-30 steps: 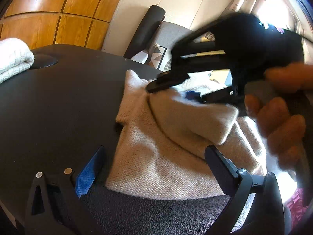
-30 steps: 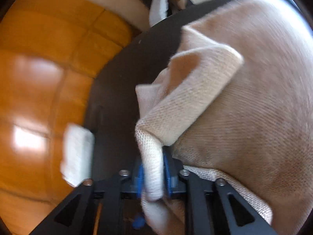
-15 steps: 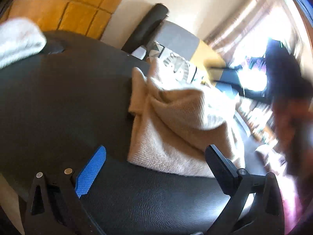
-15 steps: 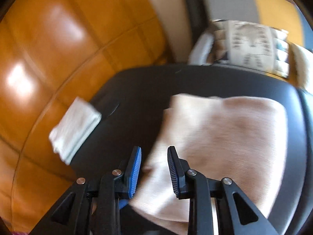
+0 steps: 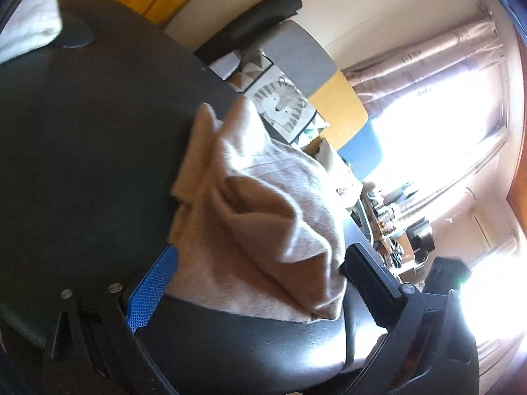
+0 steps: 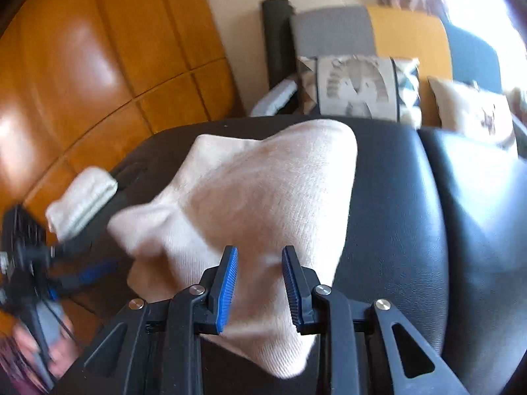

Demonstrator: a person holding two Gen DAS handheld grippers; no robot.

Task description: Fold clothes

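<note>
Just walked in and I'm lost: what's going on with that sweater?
A person is folding clothes with two handheld grippers. The beige sweater lies partly folded on the black leather seat. The right gripper and the left gripper are both open, holding nothing. A folded white cloth sits aside.

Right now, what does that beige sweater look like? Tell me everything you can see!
The sweater is a soft beige knit, fuzzy-looking. It lies rumpled in a loose, partly folded heap, with folds bunched on top and one corner sticking up at the far end. It rests on the black leathery seat. Neither gripper holds it: the right gripper hangs over its near edge with jaws open, and the left gripper has jaws wide open around its near end.
</note>
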